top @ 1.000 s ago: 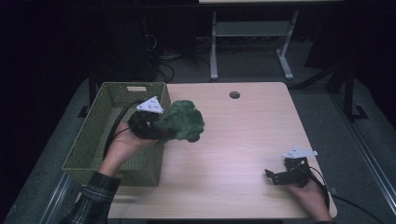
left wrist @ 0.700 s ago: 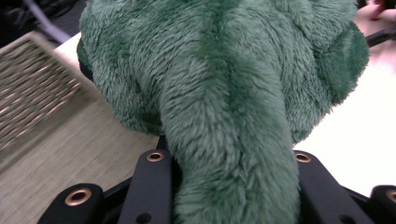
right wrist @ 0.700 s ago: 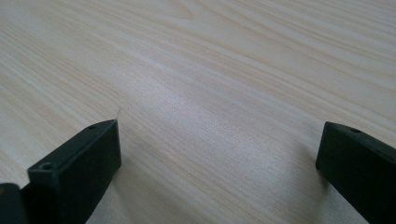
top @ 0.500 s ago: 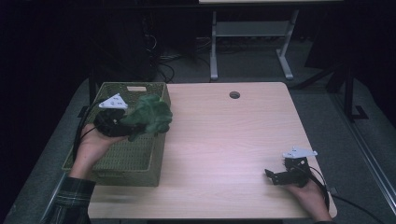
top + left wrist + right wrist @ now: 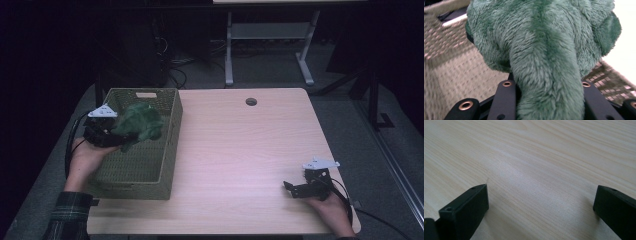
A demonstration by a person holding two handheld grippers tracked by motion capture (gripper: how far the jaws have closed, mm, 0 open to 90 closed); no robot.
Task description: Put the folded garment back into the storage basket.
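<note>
Over the basket (image 5: pixel 170 145), my left claw (image 5: pixel 111 136) is clamped on the green plush (image 5: pixel 140 125); its black jaws pinch a limb of it, partly spread. The left hand (image 5: pixel 85 156) comes in from the basket's left side, with the plush hanging above the inside, clear of the floor. My right claw (image 5: pixel 296 189) rests on the surface (image 5: pixel 240 150) near its right front corner, jaws wide apart, nothing between them.
</note>
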